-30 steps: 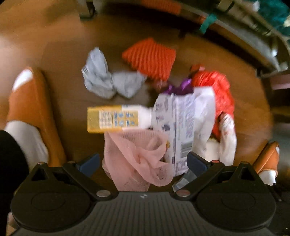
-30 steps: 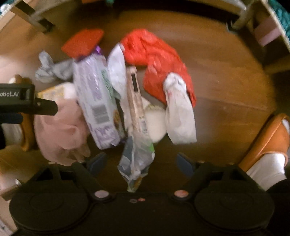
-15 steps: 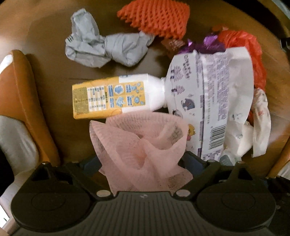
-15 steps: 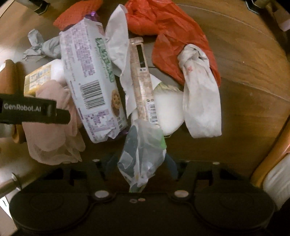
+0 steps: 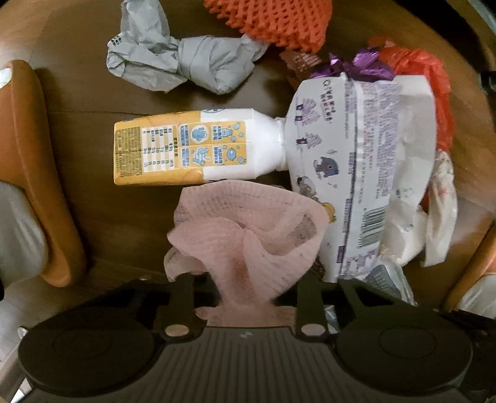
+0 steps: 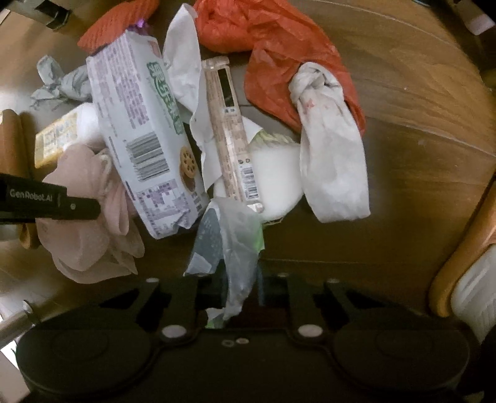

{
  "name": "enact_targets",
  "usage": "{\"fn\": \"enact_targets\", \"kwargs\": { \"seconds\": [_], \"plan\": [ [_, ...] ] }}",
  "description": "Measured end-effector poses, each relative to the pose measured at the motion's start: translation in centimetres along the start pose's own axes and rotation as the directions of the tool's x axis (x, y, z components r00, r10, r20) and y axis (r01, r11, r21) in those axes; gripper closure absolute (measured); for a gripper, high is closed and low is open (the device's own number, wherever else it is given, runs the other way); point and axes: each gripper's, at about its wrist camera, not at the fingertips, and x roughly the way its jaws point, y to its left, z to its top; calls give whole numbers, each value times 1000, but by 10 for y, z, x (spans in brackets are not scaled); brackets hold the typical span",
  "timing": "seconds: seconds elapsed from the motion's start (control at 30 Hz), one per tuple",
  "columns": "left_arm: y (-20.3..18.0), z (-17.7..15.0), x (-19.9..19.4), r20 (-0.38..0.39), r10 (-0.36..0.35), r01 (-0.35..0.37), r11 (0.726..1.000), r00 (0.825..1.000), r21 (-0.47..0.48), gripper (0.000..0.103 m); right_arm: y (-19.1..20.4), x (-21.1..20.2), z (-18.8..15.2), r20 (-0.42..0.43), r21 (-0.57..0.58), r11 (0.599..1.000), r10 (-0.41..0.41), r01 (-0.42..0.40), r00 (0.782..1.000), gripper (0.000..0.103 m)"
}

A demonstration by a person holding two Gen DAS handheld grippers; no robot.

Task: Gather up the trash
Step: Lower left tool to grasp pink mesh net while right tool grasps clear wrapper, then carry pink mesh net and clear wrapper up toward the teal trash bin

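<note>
A pile of trash lies on a brown wooden floor point(image 6: 418, 102). My left gripper point(image 5: 246, 286) is shut on a pink foam net point(image 5: 248, 235), which also shows in the right wrist view point(image 6: 86, 223). My right gripper point(image 6: 240, 286) is shut on a clear plastic wrapper point(image 6: 229, 245). Ahead lie a yellow-and-white bottle point(image 5: 186, 148), a white-and-purple biscuit packet point(image 5: 356, 173) point(image 6: 145, 139), a long beige wrapper point(image 6: 231, 133), a red plastic bag point(image 6: 279, 55) and a knotted white bag point(image 6: 331, 145).
A crumpled grey paper point(image 5: 183, 62) and an orange foam net point(image 5: 272, 21) lie beyond the bottle. Orange slippers with white socks stand at the left point(image 5: 37, 173) and the right point(image 6: 465, 248). The left gripper's body point(image 6: 46, 201) crosses the right wrist view.
Both grippers have come down close to the pile and shut: the left on the pink foam net, the right on the clear plastic wrapper.
</note>
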Motion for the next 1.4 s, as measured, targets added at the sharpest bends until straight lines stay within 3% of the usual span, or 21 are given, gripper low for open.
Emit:
{"fn": "enact_targets", "kwargs": {
  "seconds": [0.2,0.47,0.57,0.73,0.87,0.97,1.07,1.2,1.3,1.4],
  "plan": [
    [-3,-3,-22,-12,12,-12,1000,1000,3,87,2,-39,1,-7,12,1000,4,-4,1000,90],
    [-20,-26,-101,85,33,-41,995,996,94,87,23,-108,-13,127,-5,999,-33,34,991,91],
    [-23,-32,-144,146,9,-27,992,989,121,87,26,-135,-23,205,4,1000,-24,23,978,92],
    [-34,-49,-204,278,-54,4,985,959,175,87,28,-200,-41,382,10,999,-35,34,924,93],
    [-43,-69,-251,395,-107,14,973,913,230,87,21,-253,-62,510,37,999,-44,29,859,93],
    [-52,-87,-292,475,-150,20,963,867,268,87,17,-294,-81,603,48,998,-66,46,795,93],
    [-67,-104,-333,555,-199,7,944,808,329,87,11,-337,-103,678,69,995,-95,66,729,93],
    [-89,-132,-386,634,-282,3,915,721,403,87,3,-389,-138,771,97,992,-128,84,624,93],
    [-106,-152,-416,672,-339,-11,889,658,458,87,-8,-426,-163,821,129,988,-156,88,549,93],
    [-123,-171,-445,690,-394,-20,860,607,509,87,-19,-462,-186,861,158,983,-184,95,475,93]
  ]
}}
